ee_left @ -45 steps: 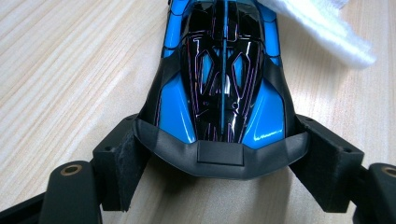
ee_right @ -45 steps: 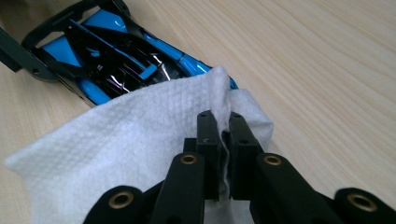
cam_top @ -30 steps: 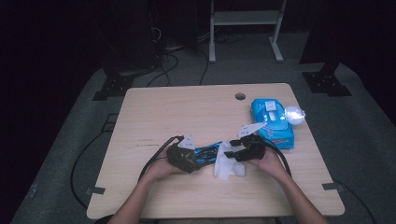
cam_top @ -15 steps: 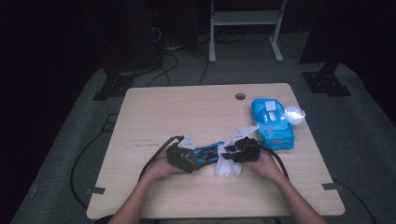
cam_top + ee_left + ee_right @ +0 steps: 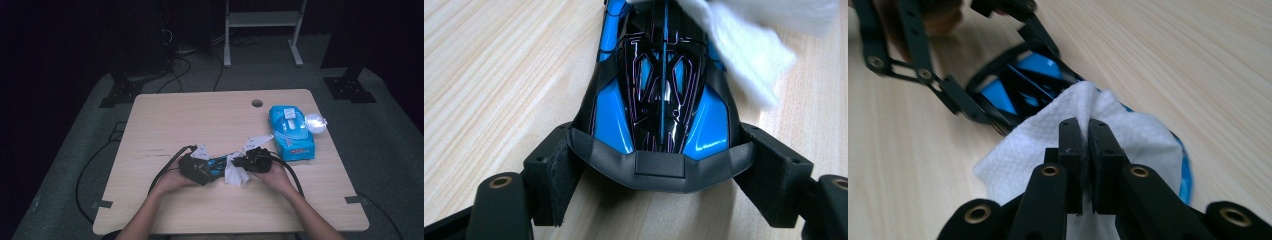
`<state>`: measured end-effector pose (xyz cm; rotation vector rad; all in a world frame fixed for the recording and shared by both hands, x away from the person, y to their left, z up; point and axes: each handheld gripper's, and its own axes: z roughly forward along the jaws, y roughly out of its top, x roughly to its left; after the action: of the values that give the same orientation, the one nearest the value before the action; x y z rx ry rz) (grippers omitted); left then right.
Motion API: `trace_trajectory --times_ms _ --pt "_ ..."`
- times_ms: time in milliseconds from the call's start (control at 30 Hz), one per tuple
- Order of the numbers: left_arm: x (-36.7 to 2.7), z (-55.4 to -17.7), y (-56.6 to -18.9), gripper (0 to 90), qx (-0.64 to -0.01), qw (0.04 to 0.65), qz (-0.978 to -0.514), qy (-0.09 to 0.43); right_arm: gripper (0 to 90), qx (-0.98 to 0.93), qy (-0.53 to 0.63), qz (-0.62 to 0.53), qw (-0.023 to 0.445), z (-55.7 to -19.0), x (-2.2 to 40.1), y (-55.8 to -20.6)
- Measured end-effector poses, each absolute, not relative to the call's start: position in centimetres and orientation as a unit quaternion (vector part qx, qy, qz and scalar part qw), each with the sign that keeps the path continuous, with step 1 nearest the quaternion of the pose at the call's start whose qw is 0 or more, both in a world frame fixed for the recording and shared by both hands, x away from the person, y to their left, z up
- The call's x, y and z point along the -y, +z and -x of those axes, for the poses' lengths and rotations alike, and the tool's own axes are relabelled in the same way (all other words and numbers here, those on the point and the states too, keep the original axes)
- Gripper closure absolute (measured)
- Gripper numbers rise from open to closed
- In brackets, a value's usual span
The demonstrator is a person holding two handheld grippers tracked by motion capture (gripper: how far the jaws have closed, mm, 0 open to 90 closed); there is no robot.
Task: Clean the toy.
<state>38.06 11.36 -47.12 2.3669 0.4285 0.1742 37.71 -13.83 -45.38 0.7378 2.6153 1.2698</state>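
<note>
Blue wipes pack (image 5: 291,131) lies closed on table (image 5: 200,115).

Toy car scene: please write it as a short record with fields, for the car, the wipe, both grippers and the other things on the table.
toy car: blue and black, lying on the wooden table, between the two grippers
left gripper: jaws clamped on the sides of the car's end
right gripper: jaws have just been closing, now shut on a fold of the white wipe
white wipe: draped over the other end of the car
wipes packet: blue, near the table's right edge, not touched
</note>
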Motion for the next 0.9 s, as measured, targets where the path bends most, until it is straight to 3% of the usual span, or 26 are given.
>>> trace_trajectory --times_ms 167,333,600,900 --pt "-11.2 -38.0 -47.1 24.0 -0.165 0.358 -0.916 0.070 85.4 -0.870 0.407 -0.259 0.099 -38.0 14.2 -45.4" --pt "-11.3 -38.1 -47.2 24.0 -0.166 0.360 -0.916 0.068 85.4 -0.873 0.414 -0.242 0.091 -37.0 12.8 -45.1" --pt "-11.1 -38.1 -47.2 24.0 -0.168 0.361 -0.915 0.068 85.4 -0.880 0.426 -0.207 0.040 -36.8 7.8 -45.5" --pt "-11.0 -38.1 -47.2 24.0 -0.168 0.363 -0.914 0.069 85.6 -0.878 0.414 -0.229 0.070 -37.3 9.5 -44.8"
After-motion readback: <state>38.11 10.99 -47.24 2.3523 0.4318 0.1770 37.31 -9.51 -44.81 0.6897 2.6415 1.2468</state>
